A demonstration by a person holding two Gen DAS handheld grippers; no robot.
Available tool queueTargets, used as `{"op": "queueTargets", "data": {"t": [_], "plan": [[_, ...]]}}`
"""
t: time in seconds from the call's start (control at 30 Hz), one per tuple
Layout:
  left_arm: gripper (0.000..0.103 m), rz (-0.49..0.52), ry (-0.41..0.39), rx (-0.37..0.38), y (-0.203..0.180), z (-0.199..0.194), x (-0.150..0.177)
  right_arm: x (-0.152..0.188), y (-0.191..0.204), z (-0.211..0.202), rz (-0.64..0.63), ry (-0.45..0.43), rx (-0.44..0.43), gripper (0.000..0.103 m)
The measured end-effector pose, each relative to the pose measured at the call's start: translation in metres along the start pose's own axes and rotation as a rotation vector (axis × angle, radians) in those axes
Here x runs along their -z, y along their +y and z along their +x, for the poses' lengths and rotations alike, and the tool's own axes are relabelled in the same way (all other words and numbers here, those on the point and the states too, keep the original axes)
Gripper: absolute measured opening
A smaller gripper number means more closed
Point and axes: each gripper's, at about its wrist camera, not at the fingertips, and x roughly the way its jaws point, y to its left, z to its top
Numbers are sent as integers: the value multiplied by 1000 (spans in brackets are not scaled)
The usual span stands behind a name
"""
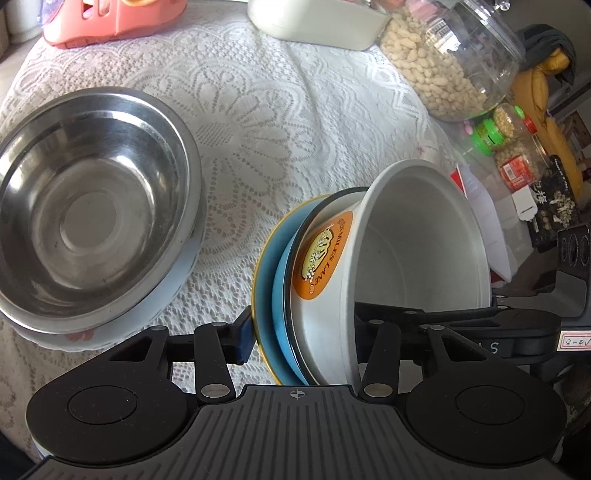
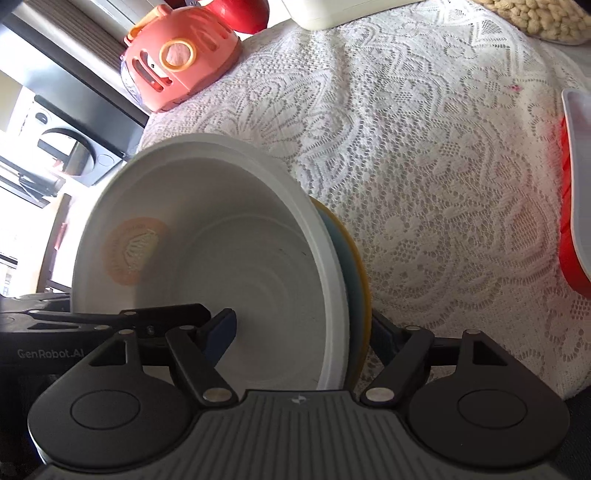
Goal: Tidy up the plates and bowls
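Left wrist view: mid-carry of a nested stack, white bowl (image 1: 402, 266) tipped on its side inside a blue plate (image 1: 282, 314). Left gripper (image 1: 306, 332) clamped across that stack, blue pad on the plate's outer face. Steel bowl (image 1: 92, 206) resting apart on the lace-covered counter (image 1: 258, 122); probably the next stop, needing the stack levelled first.

Right wrist view: right gripper (image 2: 303, 332) straddling the same white bowl (image 2: 221, 258); one pad inside, the other behind the plate (image 2: 360, 295). Whether pressing, cannot tell.

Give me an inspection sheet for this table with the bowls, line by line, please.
Surface: lace tablecloth.
Job's things: white bowl nested in blue dish, tilted on edge; steel bowl upright beside.
Clutter: peanut jar, pink plastic toy, white tub at far edge.
Grippers: left hand-held gripper clamps the nested pair; right hand-held gripper straddles it, grip unclear.
Cables: nothing seen.
Surroundings: dark furniture beyond the table.
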Motion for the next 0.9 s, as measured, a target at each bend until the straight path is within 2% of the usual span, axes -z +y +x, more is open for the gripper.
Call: {"op": "queueTargets", "data": {"t": [0.2,0.27,0.37,0.43,0.5,0.57,0.67,0.9], "plan": [[53,2,-21,12,2,1,0,0,2,1,18,6,73,87],[55,2,-28,18,2,1,0,-1,-2,2,61,24,96,95],[57,-5,-31,33,4,0,1,-2,-12,6,146,93,67,96],[57,-6,-29,36,4,0,1,-4,-14,7,105,116,33,96],[55,-4,-25,37,4,0,1,-4,-13,6,64,117,13,94],[53,-11,-18,42,5,0,0,-1,-10,4,43,86,3,80],[52,-47,2,66,12,3,-1,5,1,0,-17,47,-26,66],[54,-78,33,83,17,7,-5,-9,-1,1,52,68,-36,66]]}}
